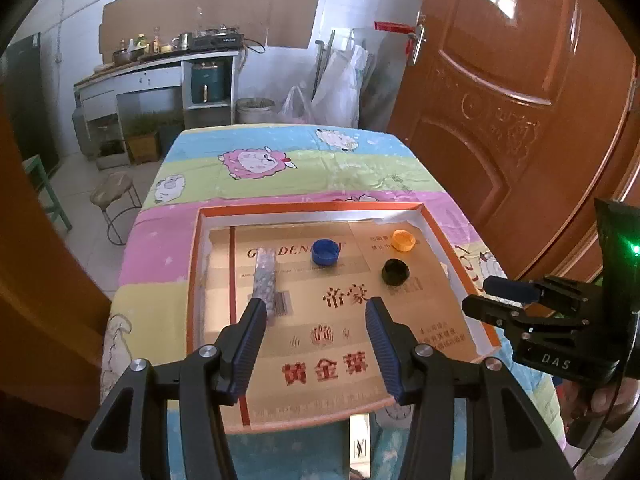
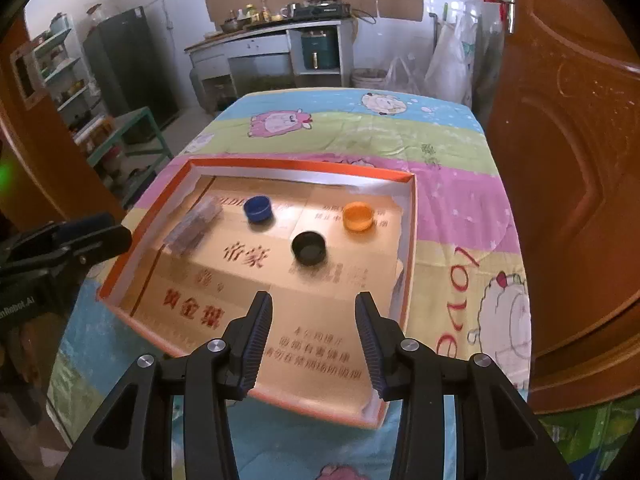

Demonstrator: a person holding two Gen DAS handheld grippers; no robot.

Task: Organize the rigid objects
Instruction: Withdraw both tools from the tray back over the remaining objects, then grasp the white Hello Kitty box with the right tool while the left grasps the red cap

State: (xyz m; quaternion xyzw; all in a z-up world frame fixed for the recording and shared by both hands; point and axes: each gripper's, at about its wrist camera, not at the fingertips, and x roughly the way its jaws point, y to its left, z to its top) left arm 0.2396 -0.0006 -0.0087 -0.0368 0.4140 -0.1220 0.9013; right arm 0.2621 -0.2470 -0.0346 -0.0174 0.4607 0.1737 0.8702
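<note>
Left gripper (image 1: 316,308): jaws are held wide apart with nothing between them; it is poised above the near half of the tray, the fingertips apart from every object; in the right wrist view it is seen from the side at the left edge (image 2: 84,228), beyond the tray's left wall.

Right gripper (image 2: 314,304): jaws are spread wide and nothing is gripped; it is poised over the near part of the tray; in the left wrist view its fingers are seen side-on (image 1: 504,300) at the tray's right edge, and their spread cannot be judged from that angle.

Tray (image 1: 194,280): a shallow box with an orange rim and pale inner walls is laid on the table; its floor is printed gold with red characters.

Blue cap (image 1: 325,252): it is set open side up on the far middle of the tray floor; it is also shown in the right wrist view (image 2: 258,208).

Orange cap (image 1: 403,240): it is placed open side up near the tray's far right corner, well apart from the blue one; seen again at (image 2: 359,216).

Black cap (image 1: 395,271): it is set open side up, nearer than the orange cap and just beside it; seen again at (image 2: 308,247).

Clear packet (image 1: 266,280): a long transparent wrapped item is laid lengthwise on the left part of the tray floor; its contents cannot be made out.

Tablecloth (image 1: 256,160): a striped cloth with cartoon sheep is spread over the table beneath the tray.

Door (image 1: 512,80): a brown panelled door is seen to the right of the table.
</note>
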